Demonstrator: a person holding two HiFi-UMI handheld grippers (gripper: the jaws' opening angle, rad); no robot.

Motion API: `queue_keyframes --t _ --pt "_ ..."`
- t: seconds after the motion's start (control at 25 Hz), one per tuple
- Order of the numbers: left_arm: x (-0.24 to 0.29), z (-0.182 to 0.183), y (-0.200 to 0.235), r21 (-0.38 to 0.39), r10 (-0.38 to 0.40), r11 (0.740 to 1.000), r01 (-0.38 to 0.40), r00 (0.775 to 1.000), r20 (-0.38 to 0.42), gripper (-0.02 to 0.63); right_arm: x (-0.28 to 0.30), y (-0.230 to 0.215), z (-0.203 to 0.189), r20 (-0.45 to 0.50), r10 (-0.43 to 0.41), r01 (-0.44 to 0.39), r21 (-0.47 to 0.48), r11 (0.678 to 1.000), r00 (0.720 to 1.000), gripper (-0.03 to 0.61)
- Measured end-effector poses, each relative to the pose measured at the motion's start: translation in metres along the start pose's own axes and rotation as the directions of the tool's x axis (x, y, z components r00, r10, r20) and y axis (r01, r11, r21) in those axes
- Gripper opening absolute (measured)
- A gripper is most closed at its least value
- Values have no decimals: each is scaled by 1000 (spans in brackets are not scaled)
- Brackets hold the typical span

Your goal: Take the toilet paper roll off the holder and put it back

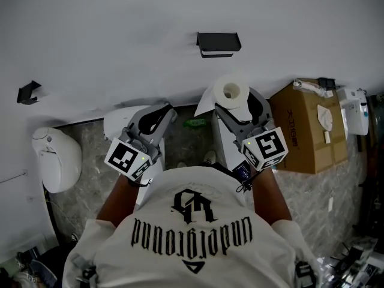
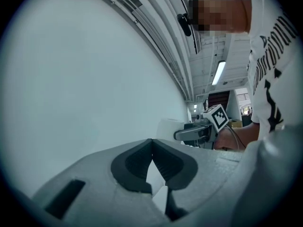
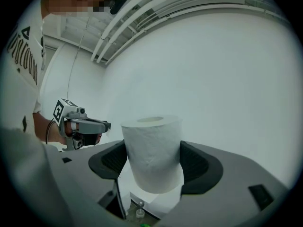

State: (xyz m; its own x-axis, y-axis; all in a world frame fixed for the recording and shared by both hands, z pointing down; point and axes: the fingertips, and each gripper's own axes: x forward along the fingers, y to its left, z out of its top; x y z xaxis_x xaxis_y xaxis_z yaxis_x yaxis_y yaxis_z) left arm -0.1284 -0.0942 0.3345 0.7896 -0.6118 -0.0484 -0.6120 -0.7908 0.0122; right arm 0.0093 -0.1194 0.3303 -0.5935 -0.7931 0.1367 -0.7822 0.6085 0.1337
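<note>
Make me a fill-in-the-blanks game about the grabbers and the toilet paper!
1. The right gripper is ____ on the toilet paper roll.
2. The left gripper has its jaws together and holds ____.
3. The black holder on the wall is ____, with no roll on it.

Missing words: shut; nothing; empty.

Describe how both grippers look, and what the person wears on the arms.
The left gripper and right gripper: grey shells, black ribbed pads inside the jaws, a white cube with black square markers on each. A dark cable runs from the right one. White short-sleeved T-shirt, black print.
</note>
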Motion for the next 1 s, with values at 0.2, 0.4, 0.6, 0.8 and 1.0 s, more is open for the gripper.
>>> queue_keyframes --t 0.2,0.4,0.6,0.8,1.0 --pt "25 -2 -8 -7 4 1000 -4 1000 -11 14 -11 -23 -10 -12 9 -8 10 1000 1000 321" --pt "56 -2 -17 0 23 1000 -23 1000 -17 14 -21 -55 -15 -9 14 -14 6 1000 1000 321" --pt "87 -6 -22 7 27 1000 -27 999 -32 14 -23 -87 -18 7 24 -24 6 1000 1000 321" --pt "118 -10 -27 10 37 999 -37 998 -43 14 -27 -118 -22 14 34 -34 -2 999 999 321" --pt "147 -22 -33 8 46 999 -45 997 -63 14 -31 -146 -31 26 39 -39 6 999 999 321"
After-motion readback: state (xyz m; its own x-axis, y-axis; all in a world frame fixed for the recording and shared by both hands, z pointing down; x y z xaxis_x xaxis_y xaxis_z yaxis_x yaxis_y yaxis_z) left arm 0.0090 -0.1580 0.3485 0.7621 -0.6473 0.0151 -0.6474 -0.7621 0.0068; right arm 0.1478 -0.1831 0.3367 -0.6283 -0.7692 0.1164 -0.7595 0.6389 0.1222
